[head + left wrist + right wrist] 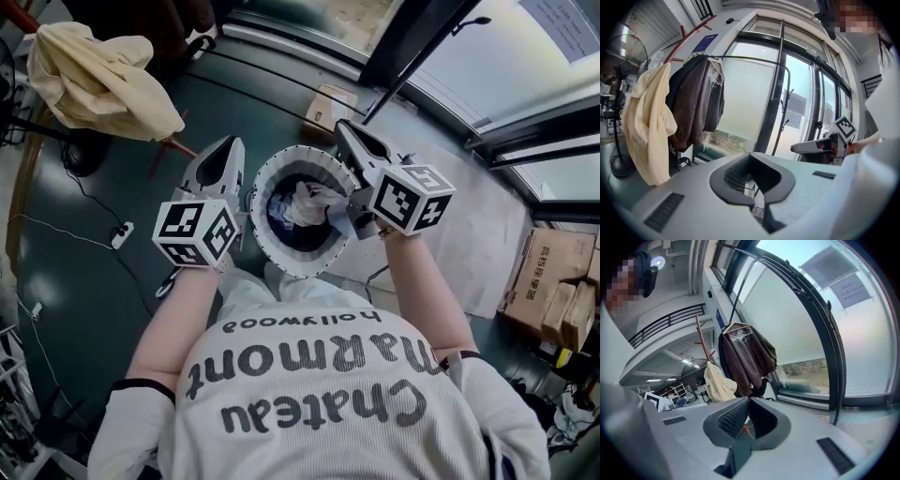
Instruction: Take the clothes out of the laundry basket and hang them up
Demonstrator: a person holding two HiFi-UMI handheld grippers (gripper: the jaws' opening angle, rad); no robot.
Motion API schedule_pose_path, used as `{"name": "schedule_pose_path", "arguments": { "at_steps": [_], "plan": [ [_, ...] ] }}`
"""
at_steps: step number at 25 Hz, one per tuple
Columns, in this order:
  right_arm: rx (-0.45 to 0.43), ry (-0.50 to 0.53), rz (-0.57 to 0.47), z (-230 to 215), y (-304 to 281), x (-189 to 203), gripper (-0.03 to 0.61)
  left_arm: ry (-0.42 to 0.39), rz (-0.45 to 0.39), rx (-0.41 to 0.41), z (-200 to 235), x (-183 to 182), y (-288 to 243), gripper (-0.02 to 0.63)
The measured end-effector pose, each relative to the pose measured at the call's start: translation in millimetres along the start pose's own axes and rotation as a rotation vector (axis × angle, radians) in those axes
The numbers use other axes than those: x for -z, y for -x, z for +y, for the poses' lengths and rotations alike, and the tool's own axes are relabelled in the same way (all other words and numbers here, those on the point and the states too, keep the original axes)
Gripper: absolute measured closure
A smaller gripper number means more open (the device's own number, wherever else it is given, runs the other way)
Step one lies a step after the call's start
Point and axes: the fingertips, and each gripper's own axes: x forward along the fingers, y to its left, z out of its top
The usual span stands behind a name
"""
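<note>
1. Left tongs (228, 150) are closed tight with nothing between them, just beside the left rim of the round white perforated laundry basket (281, 260).
2. Right tongs (347, 129) are also pressed together and empty, over the basket's upper right rim in the head view.
3. The basket stands on the dark green floor (112, 272), between the two tongs and right in front of the person.
4. A crumpled white garment (309, 199) lies on top inside the basket, over dark blue clothing (278, 208). It is nearer the right tongs, and neither pair touches it.
5. A cream cloth garment (94, 80) hangs at the upper left of the head view, well apart from the basket.
6. A brown jacket (696, 98) hangs just beside the cream garment on a black rail (750, 58). Both show ahead of the tongs in each gripper view.
7. The left gripper view shows the right tongs at its right side, near the glass doors (801, 108).
8. Brown cardboard boxes (553, 281) sit at the far right on the floor.
</note>
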Motion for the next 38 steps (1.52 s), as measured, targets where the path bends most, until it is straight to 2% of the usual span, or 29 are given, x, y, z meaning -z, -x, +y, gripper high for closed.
{"name": "schedule_pose_path", "arguments": {
  "at_steps": [8, 11, 15, 20, 21, 23, 29, 31, 32, 35, 38],
  "plan": [
    [0.060, -0.113, 0.083, -52.4, -1.7, 73.7, 0.541, 0.005, 0.086, 0.023, -15.5, 71.0, -17.1, 0.604],
    [0.112, -0.163, 0.136, -69.0, -3.6, 115.3, 0.541, 0.041, 0.154, 0.049, -10.2, 108.5, -22.7, 0.604],
    [0.186, -0.220, 0.201, -90.9, -0.5, 167.8, 0.541, 0.036, 0.261, 0.099, -5.3, 159.8, -32.7, 0.603],
    [0.309, -0.273, 0.287, -124.4, 18.6, 237.5, 0.541, 0.037, 0.368, 0.120, -2.0, 215.4, -35.6, 0.601],
    [0.329, -0.289, 0.302, -130.8, 22.5, 251.3, 0.541, 0.031, 0.386, 0.124, -2.6, 225.5, -36.8, 0.596],
    [0.360, -0.309, 0.335, -142.1, 31.2, 277.0, 0.541, 0.027, 0.418, 0.138, -6.4, 243.8, -39.5, 0.517],
    [0.455, -0.337, 0.420, -178.5, 56.2, 334.7, 0.530, 0.041, 0.476, 0.178, -22.0, 276.7, -44.6, 0.514],
    [0.499, -0.323, 0.457, -191.6, 63.6, 349.4, 0.412, 0.038, 0.486, 0.193, -26.1, 280.8, -45.1, 0.512],
    [0.532, -0.315, 0.475, -199.5, 68.6, 356.8, 0.391, 0.036, 0.489, 0.198, -27.6, 282.5, -45.1, 0.514],
    [0.644, -0.313, 0.515, -224.2, 85.0, 377.5, 0.391, 0.035, 0.498, 0.204, -29.8, 289.0, -44.7, 0.514],
    [0.669, -0.336, 0.529, -236.2, 86.8, 390.0, 0.391, 0.037, 0.515, 0.207, -30.7, 297.9, -45.0, 0.514]
  ]
}}
